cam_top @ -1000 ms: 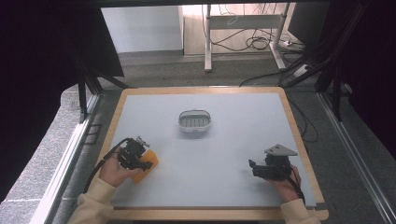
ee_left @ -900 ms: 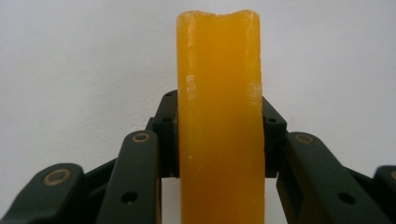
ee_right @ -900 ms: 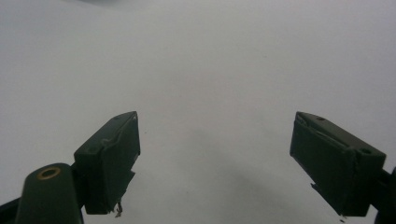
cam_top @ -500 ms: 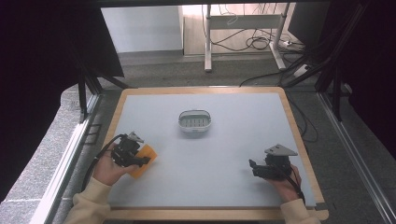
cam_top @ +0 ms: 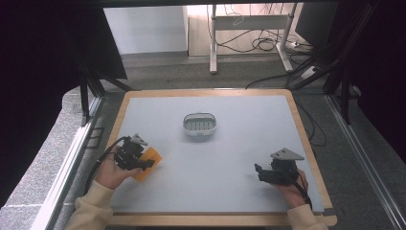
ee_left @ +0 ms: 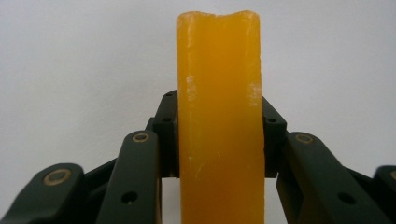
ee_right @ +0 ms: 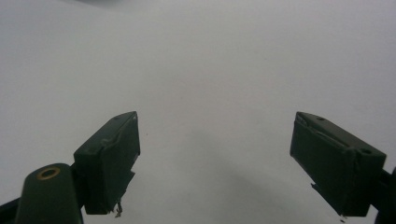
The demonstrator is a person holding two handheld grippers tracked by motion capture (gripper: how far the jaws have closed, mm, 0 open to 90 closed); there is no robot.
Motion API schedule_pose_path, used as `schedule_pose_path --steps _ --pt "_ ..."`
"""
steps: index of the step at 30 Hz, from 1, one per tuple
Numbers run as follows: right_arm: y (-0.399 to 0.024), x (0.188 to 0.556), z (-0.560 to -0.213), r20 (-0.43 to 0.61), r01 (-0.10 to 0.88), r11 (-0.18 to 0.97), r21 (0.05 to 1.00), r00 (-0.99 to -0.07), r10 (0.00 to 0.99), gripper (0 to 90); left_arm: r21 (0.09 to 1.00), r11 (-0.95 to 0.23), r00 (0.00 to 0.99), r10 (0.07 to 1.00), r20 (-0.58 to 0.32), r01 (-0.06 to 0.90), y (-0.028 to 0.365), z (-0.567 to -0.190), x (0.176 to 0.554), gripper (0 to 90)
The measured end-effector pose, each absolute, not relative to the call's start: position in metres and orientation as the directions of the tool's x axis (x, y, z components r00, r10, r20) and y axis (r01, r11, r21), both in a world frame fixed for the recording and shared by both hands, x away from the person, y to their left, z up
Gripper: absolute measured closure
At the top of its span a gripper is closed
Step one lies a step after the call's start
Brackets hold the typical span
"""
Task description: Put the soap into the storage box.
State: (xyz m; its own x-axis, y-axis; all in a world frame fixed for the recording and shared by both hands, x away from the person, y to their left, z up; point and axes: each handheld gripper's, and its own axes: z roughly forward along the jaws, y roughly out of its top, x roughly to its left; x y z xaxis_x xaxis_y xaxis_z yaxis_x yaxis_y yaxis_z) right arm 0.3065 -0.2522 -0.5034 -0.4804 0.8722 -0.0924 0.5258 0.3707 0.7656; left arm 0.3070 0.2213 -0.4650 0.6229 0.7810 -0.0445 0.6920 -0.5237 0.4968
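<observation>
- Orange block [ee_left: 219,121]: a waxy, translucent slab with chipped upper corners, standing lengthwise out of the left gripper [cam_top: 143,163], its long axis in line with the jaws; it sits at the table's near-left.
- Left gripper: clenched on the block, one black pad [ee_left: 167,135] pressing each broad face.
- Basket [cam_top: 200,125]: small, oval, pale and slotted, resting mid-table, forward and to the right of the block; the left hand [cam_top: 111,171] is judged the nearer.
- Right gripper [ee_right: 215,163]: released, jaws wide over the bare matte table [cam_top: 249,120], near-right.
</observation>
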Motion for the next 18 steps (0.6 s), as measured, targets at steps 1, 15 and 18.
schedule_pose_path --steps 1,15,18 --pt "-0.252 0.307 -0.504 -0.092 0.524 0.370 0.767 -0.481 0.872 16.2 0.497 -0.522 0.621 0.782 -0.045 0.693 0.221 -0.465 0.307 61.9" --pt "-0.249 0.303 -0.501 -0.099 0.498 0.391 0.774 -0.514 0.852 16.2 0.495 -0.526 0.629 0.775 -0.057 0.692 0.220 -0.466 0.320 62.0" --pt "-0.249 0.303 -0.501 -0.099 0.501 0.389 0.773 -0.511 0.854 16.2 0.503 -0.524 0.635 0.770 -0.066 0.688 0.219 -0.465 0.323 61.9"
